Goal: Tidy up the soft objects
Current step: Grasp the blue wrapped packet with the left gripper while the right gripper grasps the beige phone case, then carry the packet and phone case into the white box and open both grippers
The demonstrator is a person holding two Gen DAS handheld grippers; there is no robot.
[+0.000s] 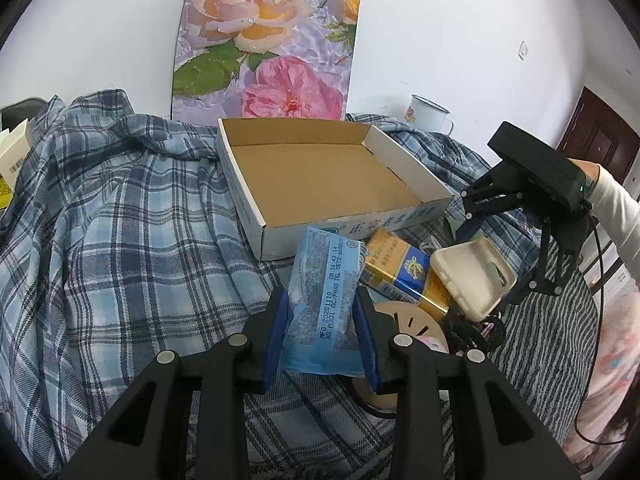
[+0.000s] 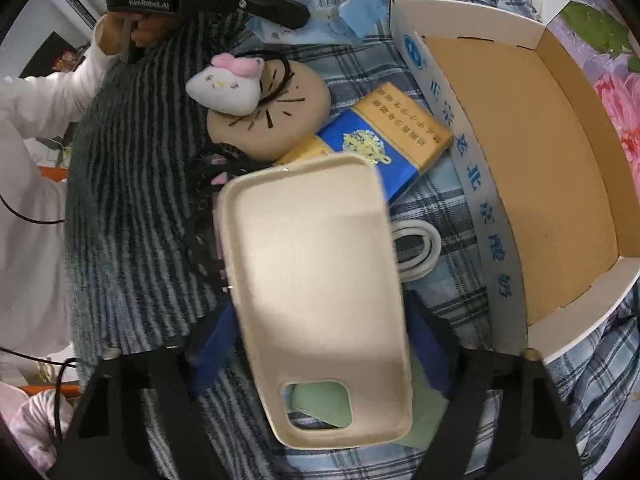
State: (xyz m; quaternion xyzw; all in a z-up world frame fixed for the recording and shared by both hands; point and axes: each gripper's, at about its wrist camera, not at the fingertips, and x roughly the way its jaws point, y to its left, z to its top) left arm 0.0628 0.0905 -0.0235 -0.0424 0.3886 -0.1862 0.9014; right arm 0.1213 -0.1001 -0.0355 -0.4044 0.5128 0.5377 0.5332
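My left gripper (image 1: pixel 322 312) is shut on a light blue tissue pack (image 1: pixel 324 292), held above the plaid cloth just in front of the open cardboard box (image 1: pixel 320 176). The pack also shows in the right wrist view (image 2: pixel 332 4). My right gripper (image 2: pixel 316 344) is shut on a cream phone case (image 2: pixel 320 296), held above the pile; it shows in the left wrist view (image 1: pixel 472 276) to the right of the box. The box interior (image 2: pixel 540 168) is bare.
A blue and gold packet (image 2: pixel 384 136), a round beige pad (image 2: pixel 276 116), a white plush cat (image 2: pixel 228 84), a white cable loop (image 2: pixel 416 252) and a green item (image 2: pixel 320 404) lie on plaid cloth (image 1: pixel 120 240). A striped cloth (image 2: pixel 132 208), enamel mug (image 1: pixel 428 114) and flower picture (image 1: pixel 268 44) surround them.
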